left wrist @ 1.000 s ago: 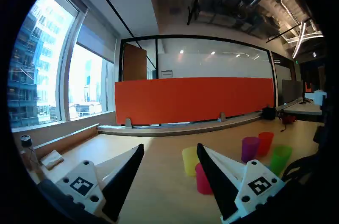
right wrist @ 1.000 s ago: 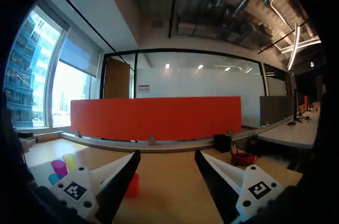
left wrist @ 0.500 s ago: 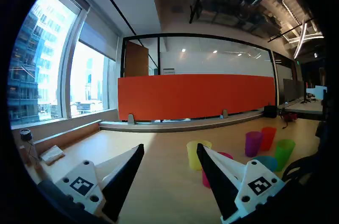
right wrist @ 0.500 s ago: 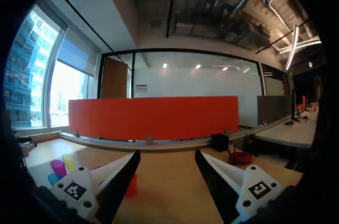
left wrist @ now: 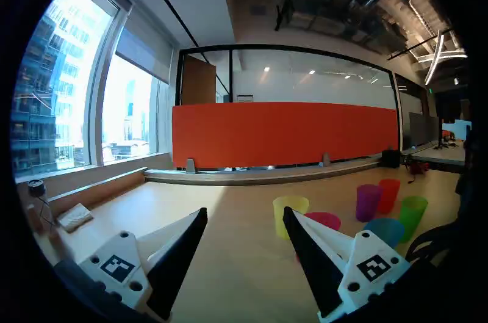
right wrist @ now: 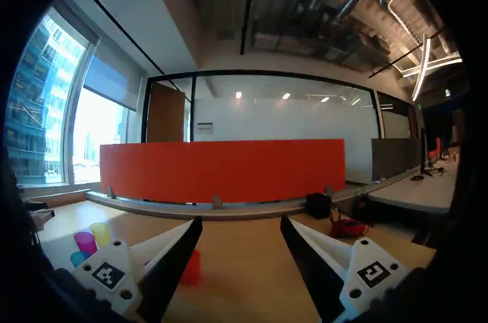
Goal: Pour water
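Here, left gripper (left wrist: pixel 244 210) and right gripper (right wrist: pixel 241 220) hang spread and empty before the orange divider (left wrist: pixel 280 134), the yellow cup (left wrist: pixel 290 216) and pink cup (left wrist: pixel 325 220) standing in front of it; a level, square approach to one cup's wall looks wisest

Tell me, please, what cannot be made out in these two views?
Left gripper view: pink cup, body hidden behind the left gripper.
Left gripper view: blue cup, base behind the same gripper.
Right gripper view: red cup, left side behind the right gripper.
Both views: whether any cup holds water; rims are seen too side-on.
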`<state>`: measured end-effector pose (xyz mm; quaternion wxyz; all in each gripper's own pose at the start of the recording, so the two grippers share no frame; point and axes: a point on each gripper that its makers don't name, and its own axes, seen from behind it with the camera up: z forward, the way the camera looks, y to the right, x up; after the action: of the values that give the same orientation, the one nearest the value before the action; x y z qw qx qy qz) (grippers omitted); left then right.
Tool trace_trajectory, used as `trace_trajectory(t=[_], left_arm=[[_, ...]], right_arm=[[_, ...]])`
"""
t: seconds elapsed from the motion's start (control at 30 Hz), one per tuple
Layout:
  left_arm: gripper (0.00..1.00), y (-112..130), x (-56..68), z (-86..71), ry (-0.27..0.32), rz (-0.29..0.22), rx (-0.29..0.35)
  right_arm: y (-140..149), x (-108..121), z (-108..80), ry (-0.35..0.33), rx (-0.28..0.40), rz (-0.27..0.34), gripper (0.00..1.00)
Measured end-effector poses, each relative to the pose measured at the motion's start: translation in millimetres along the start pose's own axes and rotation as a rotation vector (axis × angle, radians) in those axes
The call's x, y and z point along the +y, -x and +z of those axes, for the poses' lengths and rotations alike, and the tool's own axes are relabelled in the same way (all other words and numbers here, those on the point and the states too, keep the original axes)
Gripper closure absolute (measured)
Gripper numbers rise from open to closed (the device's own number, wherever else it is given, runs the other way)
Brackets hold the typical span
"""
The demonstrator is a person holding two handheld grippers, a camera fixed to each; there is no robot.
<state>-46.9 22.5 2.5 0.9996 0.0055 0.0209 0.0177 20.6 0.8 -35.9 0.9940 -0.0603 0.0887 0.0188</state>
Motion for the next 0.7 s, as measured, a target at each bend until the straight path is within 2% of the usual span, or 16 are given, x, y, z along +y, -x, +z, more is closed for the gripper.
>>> trace_trajectory(t=[0.3, 0.7], left_arm=[[0.08, 4.7, -0.9, 2.1, 0.003, -0.017, -0.010], [0.08, 4.2, -0.2, 2.2, 0.004, -0.016, -0.011]], right_arm=[[-2.4, 1.0, -0.5, 0.001, 0.002, -0.004, 0.01], [-1.6, 0.8, -1.6, 0.000, 0.004, -0.004, 0.01]])
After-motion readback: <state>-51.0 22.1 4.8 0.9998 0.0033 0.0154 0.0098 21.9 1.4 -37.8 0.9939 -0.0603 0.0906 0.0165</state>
